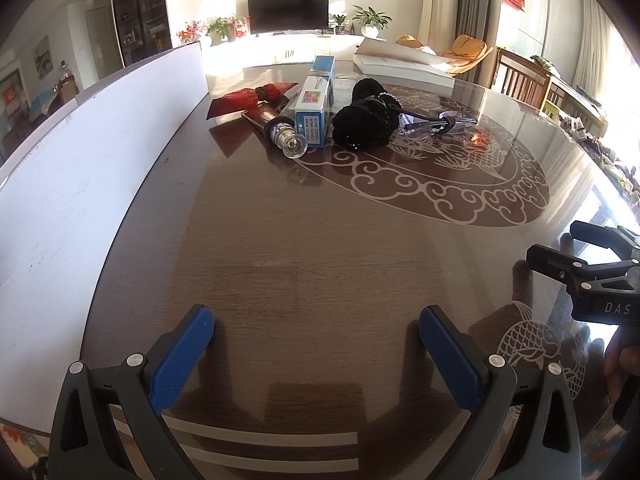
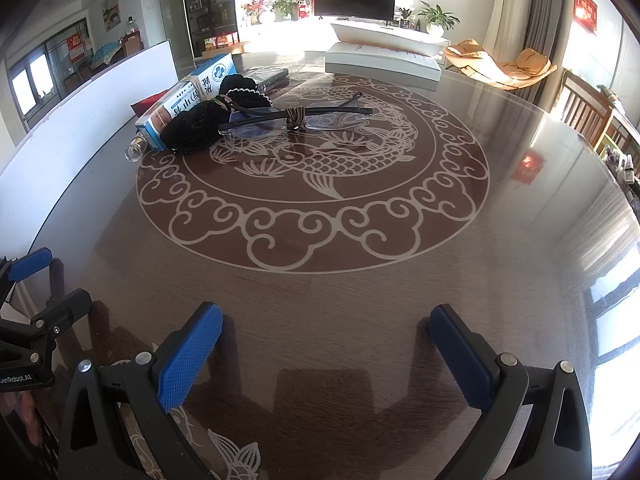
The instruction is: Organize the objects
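Left to right: the white board (image 1: 100, 128) edges the surface (image 1: 320, 248) on your left. Beyond it lies the cluster: red wrapper (image 1: 252, 98), bottle (image 1: 280, 128) with its clear cap toward you, blue-and-white box (image 1: 316, 100) beside it, black pouch (image 1: 366, 120), then glasses (image 2: 296, 118) with a cord knotted at the bridge.

All lie well ahead of both pairs of fingers. Bottle and box run lengthwise away from you; the glasses lie crosswise. Your left gripper (image 1: 316, 332) faces bottle and box; your right gripper (image 2: 326, 328) faces the glasses. Both stand wide apart and empty.

Containers: none is plainly visible; the white slab (image 2: 384, 60) at the far edge may be a lidded box, contents unseen.
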Demonstrator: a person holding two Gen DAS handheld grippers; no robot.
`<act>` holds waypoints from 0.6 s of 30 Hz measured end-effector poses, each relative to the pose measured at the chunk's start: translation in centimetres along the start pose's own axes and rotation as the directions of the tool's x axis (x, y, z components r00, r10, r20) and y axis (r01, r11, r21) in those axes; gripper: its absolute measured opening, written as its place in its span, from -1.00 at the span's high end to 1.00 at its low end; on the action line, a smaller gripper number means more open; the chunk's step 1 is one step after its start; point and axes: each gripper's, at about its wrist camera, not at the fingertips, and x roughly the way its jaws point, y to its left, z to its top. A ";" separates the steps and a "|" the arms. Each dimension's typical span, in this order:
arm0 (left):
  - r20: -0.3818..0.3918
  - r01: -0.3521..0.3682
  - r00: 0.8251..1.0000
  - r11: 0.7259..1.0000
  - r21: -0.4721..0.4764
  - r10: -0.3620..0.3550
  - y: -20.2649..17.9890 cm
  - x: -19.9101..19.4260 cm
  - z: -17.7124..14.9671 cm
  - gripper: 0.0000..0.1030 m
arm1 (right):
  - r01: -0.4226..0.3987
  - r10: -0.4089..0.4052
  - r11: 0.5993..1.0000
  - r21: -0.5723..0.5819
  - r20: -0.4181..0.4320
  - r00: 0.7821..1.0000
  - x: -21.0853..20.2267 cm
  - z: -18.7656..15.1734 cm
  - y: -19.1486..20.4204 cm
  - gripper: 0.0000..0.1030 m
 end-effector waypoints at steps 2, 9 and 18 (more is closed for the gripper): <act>-0.003 0.003 1.000 1.000 0.002 -0.003 0.1 0.1 0.1 -1.00 | 0.000 0.000 1.000 0.000 0.000 1.000 0.0 0.0 0.0 -1.00; -0.006 -0.018 1.000 0.999 -0.026 0.018 1.1 0.2 0.2 -1.00 | 0.000 0.000 1.000 0.000 0.000 1.000 0.0 0.0 0.0 -1.00; 0.003 -0.023 1.000 0.999 -0.032 0.024 1.4 0.1 0.1 -1.00 | -0.001 0.001 1.000 -0.001 -0.002 1.000 0.1 0.0 0.0 -1.00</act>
